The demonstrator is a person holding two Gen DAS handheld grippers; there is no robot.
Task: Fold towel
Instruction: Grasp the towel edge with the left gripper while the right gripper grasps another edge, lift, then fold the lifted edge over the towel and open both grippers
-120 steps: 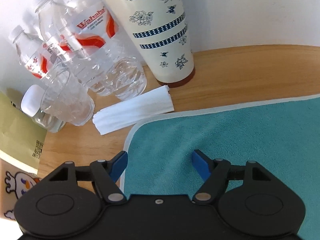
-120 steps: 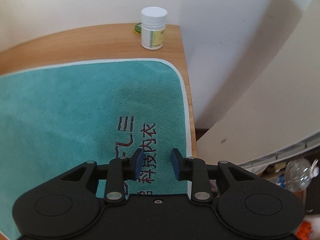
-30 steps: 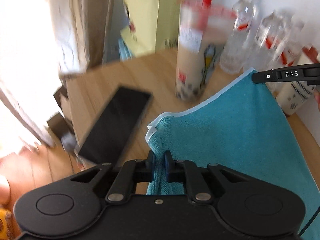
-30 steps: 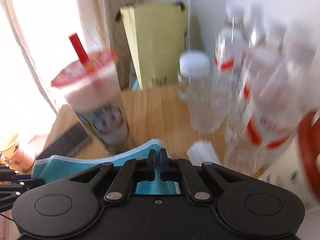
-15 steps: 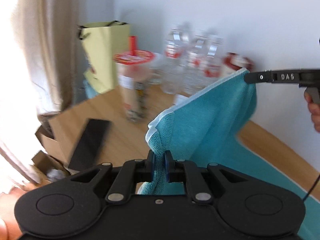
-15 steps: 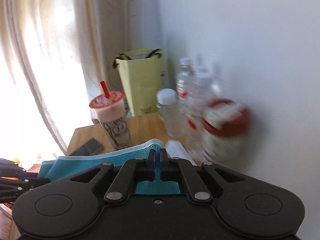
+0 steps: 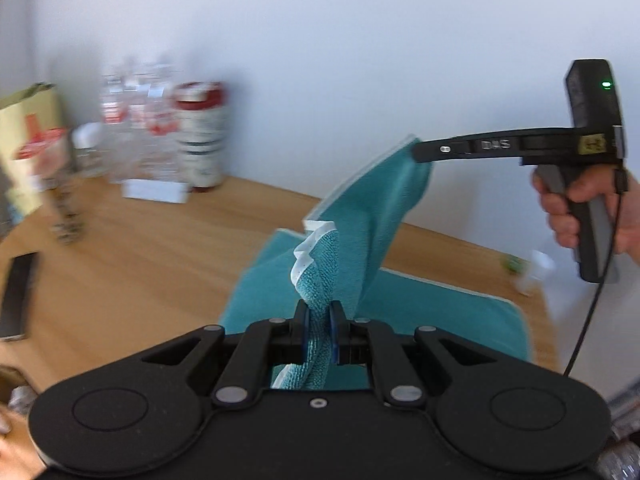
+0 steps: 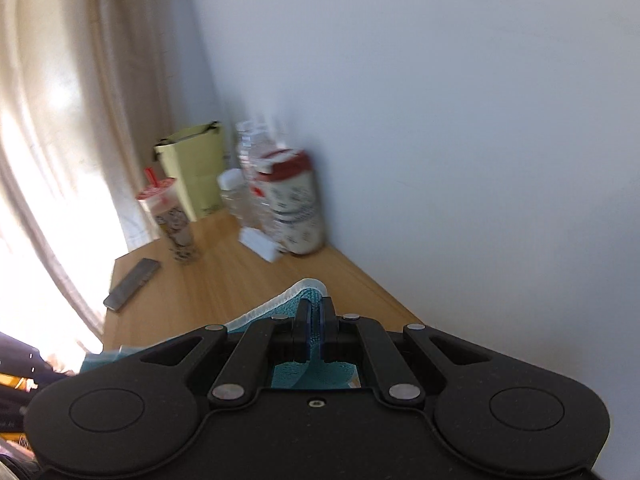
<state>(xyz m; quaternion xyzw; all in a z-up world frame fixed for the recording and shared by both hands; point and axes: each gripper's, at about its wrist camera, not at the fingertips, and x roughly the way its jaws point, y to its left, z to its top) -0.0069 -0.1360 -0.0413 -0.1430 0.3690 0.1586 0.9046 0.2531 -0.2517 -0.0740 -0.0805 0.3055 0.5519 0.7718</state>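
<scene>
Left wrist: towel (image 7: 372, 216) corners between each claw's jaws, midair.

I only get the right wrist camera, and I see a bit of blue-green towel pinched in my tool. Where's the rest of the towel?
Observer: The left wrist camera shows most of the towel lying flat on the table, with one side lifted.
Operator: Is the other tool holding it too?
Observer: Yes, the left tool is shut on a bunched-up corner.
Operator: What does my tool look like from over there?
Observer: A hand grips the handle of the right tool, whose tip holds the other corner up in the air.
</scene>
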